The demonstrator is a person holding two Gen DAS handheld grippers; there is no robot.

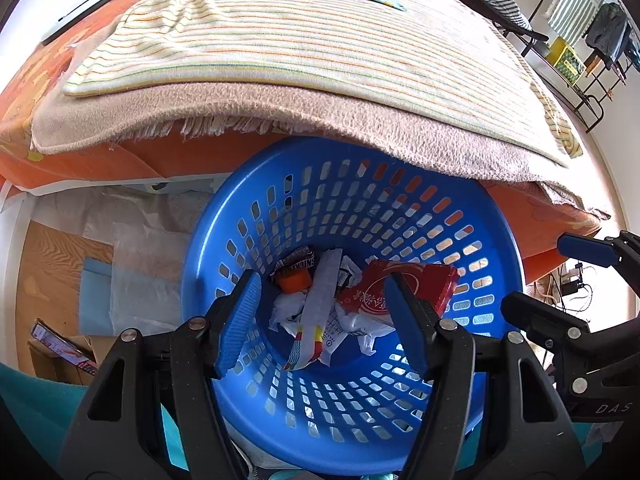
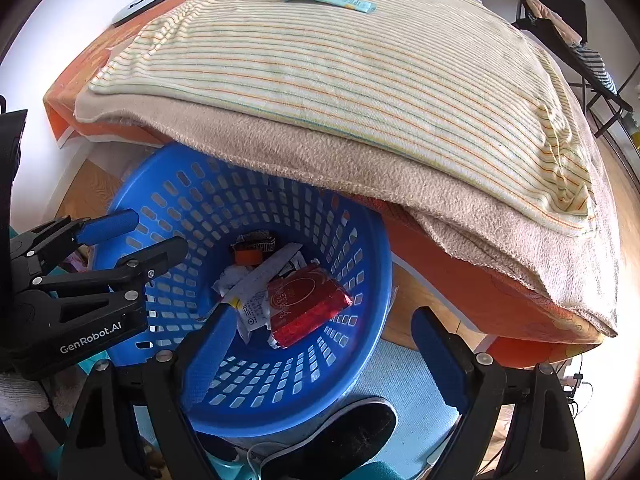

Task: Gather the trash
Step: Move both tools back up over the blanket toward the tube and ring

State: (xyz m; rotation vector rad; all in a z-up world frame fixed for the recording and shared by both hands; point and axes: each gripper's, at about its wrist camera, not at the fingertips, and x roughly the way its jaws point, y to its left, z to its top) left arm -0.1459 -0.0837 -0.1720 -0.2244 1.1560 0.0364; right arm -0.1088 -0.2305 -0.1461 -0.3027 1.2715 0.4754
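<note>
Claws spread wide and empty over the blue basket (image 1: 352,208).
Below the left claw (image 1: 320,320), the red packet (image 1: 416,288) and white wrappers (image 1: 320,300) lie on the basket's bottom; its far rim sits under the bed's blanket edge (image 1: 280,116). The right claw (image 2: 320,360) straddles the near rim, with open floor to its right.

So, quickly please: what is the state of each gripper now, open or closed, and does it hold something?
Left gripper: open, holding nothing, above the blue basket.
Right gripper: open wide, holding nothing.
</note>
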